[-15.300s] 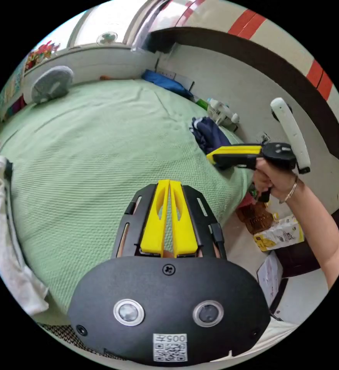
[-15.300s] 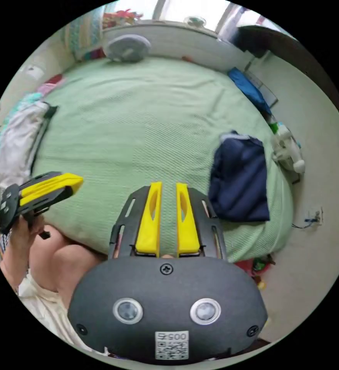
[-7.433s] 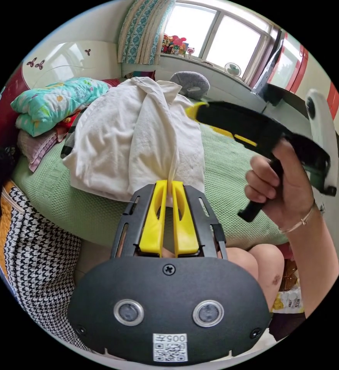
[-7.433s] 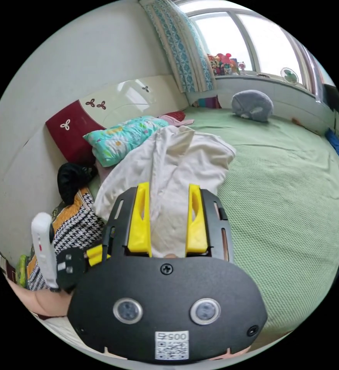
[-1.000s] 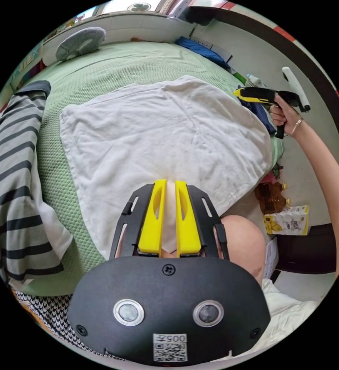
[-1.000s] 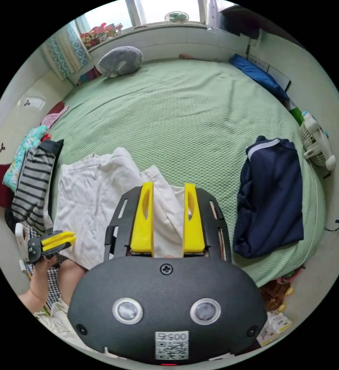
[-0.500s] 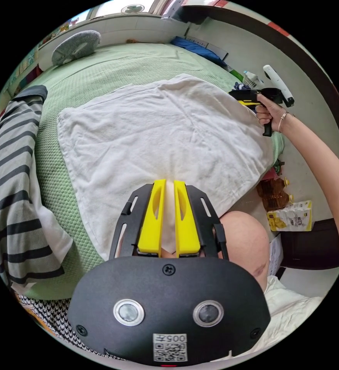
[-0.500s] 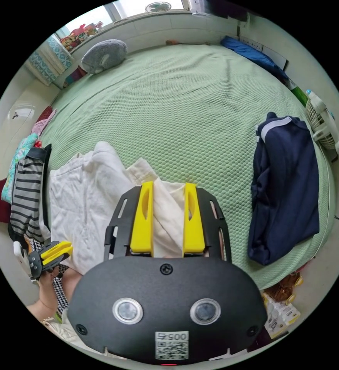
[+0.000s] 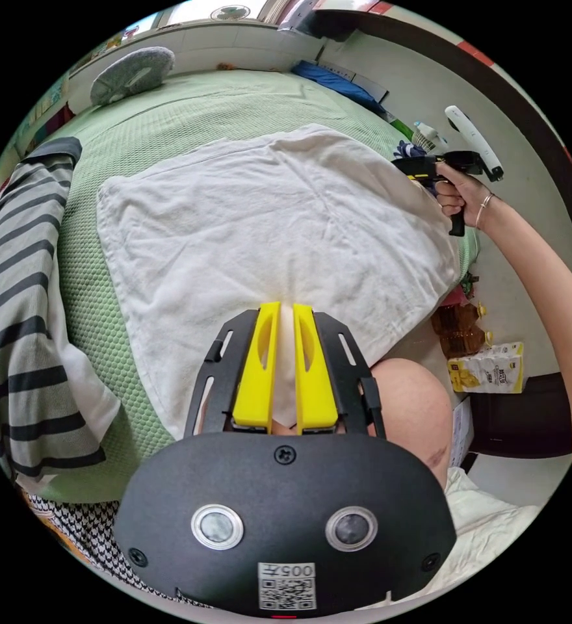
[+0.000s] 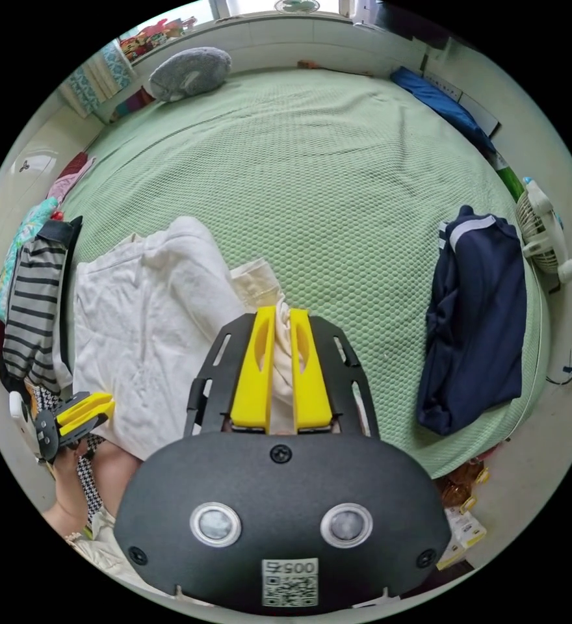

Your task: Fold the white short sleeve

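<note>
The white short sleeve [image 9: 266, 221] lies spread on the green bed [image 10: 338, 182]. Both tools pinch it: left tool [image 9: 285, 309] at the near edge, right tool [image 10: 282, 315] on bunched cloth. Uneven tension could slip either bite or drag wrinkles.

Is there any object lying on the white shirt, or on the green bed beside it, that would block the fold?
Nothing visible does. The white shirt lies spread on the green bed with nothing on top. The striped garment and the navy garment lie off to its sides. Both hand-held grippers, left and right, already pinch its edge.
</note>
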Demonstrator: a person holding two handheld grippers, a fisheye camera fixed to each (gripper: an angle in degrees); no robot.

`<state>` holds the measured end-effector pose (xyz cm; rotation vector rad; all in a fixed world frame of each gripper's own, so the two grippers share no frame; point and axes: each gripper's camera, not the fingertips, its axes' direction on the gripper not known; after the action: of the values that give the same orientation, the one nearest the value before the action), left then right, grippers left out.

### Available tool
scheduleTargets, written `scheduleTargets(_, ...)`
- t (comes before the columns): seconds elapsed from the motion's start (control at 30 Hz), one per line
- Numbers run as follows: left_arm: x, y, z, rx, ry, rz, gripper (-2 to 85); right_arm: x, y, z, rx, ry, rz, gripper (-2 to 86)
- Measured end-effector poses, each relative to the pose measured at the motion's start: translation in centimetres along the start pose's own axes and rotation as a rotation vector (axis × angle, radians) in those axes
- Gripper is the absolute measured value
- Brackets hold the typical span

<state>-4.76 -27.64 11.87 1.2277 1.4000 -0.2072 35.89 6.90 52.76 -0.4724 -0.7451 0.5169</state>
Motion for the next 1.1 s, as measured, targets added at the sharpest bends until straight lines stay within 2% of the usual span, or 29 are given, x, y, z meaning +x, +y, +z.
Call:
scheduleTargets(0.4,-0.5,-0.2,1.2,-0.006,-0.005,0.002,5.3,-0.5,-1.2,-0.9,0.026,0.048,-0.041,-0.3)
scheduleTargets(1.1,-1.7,-0.5,2.6,-0.013,0.022,-0.004,5.3,3.9,-2.5,-2.8,0.095,-0.002,0.096,-0.7)
